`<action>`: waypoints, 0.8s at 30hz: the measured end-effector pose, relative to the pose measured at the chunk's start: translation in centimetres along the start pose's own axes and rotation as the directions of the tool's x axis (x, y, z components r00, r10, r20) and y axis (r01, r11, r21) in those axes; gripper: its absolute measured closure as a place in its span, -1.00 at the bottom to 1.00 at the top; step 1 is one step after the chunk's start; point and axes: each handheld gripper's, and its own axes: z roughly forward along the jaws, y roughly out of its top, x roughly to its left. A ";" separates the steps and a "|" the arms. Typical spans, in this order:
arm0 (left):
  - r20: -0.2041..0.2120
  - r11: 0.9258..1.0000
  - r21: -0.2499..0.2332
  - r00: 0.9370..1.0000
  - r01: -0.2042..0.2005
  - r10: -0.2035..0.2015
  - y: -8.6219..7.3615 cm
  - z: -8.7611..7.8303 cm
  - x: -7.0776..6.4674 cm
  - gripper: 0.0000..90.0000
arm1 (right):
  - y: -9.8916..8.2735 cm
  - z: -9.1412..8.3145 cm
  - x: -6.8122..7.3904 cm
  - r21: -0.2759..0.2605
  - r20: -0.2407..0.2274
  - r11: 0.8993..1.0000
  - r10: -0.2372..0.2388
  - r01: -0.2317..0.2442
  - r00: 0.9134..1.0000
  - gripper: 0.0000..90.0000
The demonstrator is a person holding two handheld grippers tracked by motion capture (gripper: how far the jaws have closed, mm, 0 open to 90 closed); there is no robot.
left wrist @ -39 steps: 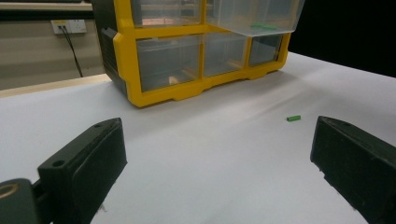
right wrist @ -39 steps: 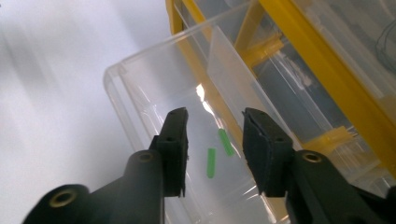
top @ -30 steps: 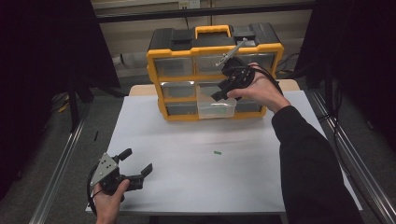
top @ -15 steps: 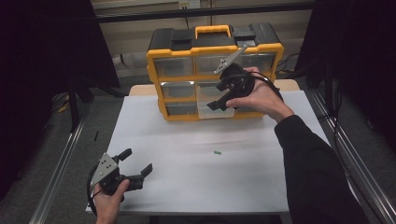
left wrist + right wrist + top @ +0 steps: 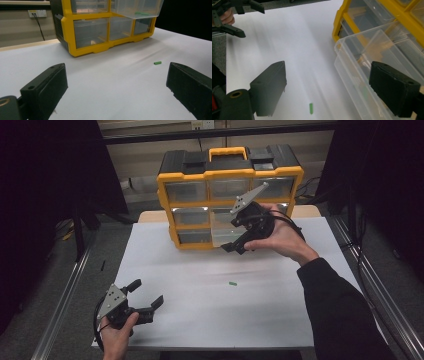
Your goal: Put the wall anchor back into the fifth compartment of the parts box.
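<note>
A yellow organizer [image 5: 227, 175] with clear drawers stands at the back of the white table [image 5: 200, 320]. One middle-row drawer [image 5: 359, 75] is pulled out, with green pieces inside [image 5: 141, 13]. A small green piece [image 5: 232, 283] lies loose on the table in front of it. My right gripper [image 5: 235, 234] hovers just in front of the pulled-out drawer. Its jaws have just been opening and stand wide with nothing pressed between them. My left gripper [image 5: 148, 292] rests open near the front left corner, its jaws holding nothing.
In the right gripper view the loose green piece [image 5: 311, 108] lies on the table below the jaws, and the drawer's corner sits close to the right-hand jaw. In the left gripper view the organizer [image 5: 100, 27] stands far ahead. Metal rails run along both table sides.
My right gripper has drawn back from the organizer toward the near side and its jaws have spread. The left gripper has stayed put.
</note>
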 end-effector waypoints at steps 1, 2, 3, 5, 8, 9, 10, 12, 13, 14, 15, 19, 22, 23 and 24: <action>0.001 1.000 -0.001 1.000 0.000 0.000 0.0 0.0 0.0 -0.93 | -0.1 0.0 0.2 0.000 -0.003 1.000 -0.003 0.003 1.000 -0.70; -0.005 1.000 0.001 1.000 -0.001 0.001 0.0 0.0 0.0 -0.93 | -0.3 0.1 0.4 -0.002 -0.006 1.000 -0.004 0.004 1.000 -0.70; -0.005 1.000 0.001 1.000 -0.002 0.002 0.0 0.0 0.0 -0.93 | -0.4 0.1 0.5 -0.003 -0.008 1.000 -0.006 0.006 1.000 -0.70; -0.006 1.000 0.002 1.000 -0.001 0.001 0.0 0.0 0.0 -0.92 | -0.7 0.3 0.9 -0.005 -0.015 1.000 -0.015 0.014 1.000 -0.70; -0.008 1.000 0.002 1.000 -0.001 0.001 0.0 0.0 -0.1 -0.93 | -1.2 0.5 1.3 -0.001 -0.020 1.000 -0.013 0.013 1.000 -0.70; -0.008 1.000 0.002 1.000 0.000 0.000 0.0 0.0 -0.1 -0.93 | -1.4 0.7 1.4 -0.003 -0.024 1.000 -0.013 0.013 1.000 -0.70; -0.009 1.000 0.003 1.000 -0.001 0.001 0.0 0.0 -0.1 -0.92 | -1.5 0.7 1.5 0.000 -0.023 1.000 -0.012 0.012 1.000 -0.70; -0.006 1.000 0.001 1.000 -0.002 0.002 0.0 0.0 -0.1 -0.93 | -2.0 1.0 1.7 -0.003 -0.036 1.000 -0.014 0.014 0.999 -0.70; -0.006 1.000 0.001 1.000 -0.002 0.002 0.0 0.0 0.0 -0.92 | -2.2 1.2 1.9 -0.001 -0.034 1.000 -0.007 0.007 0.999 -0.70; -0.006 1.000 0.001 1.000 -0.002 0.002 0.0 0.0 0.0 -0.92 | -2.4 1.4 2.0 0.000 -0.039 1.000 -0.007 0.007 0.999 -0.70; -0.006 1.000 0.001 1.000 -0.002 0.002 0.0 0.0 0.0 -0.93 | -2.6 1.6 2.1 0.004 -0.044 1.000 -0.008 0.009 0.999 -0.70; -0.009 1.000 0.003 1.000 -0.001 0.001 0.0 0.0 -0.1 -0.92 | -3.4 2.3 2.3 0.010 -0.053 1.000 0.001 0.000 0.999 -0.70; -0.009 1.000 0.003 1.000 -0.003 0.003 0.0 0.0 0.0 -0.93 | -3.8 2.7 2.5 0.019 -0.054 1.000 0.005 -0.004 0.999 -0.69; -0.006 1.000 0.001 1.000 -0.003 0.003 0.0 0.0 0.0 -0.93 | -4.0 2.9 2.5 0.021 -0.059 1.000 0.007 -0.006 0.998 -0.69; -0.006 1.000 0.002 1.000 -0.004 0.004 0.0 0.0 0.0 -0.93 | -4.2 3.0 2.6 0.029 -0.056 1.000 0.011 -0.009 0.998 -0.69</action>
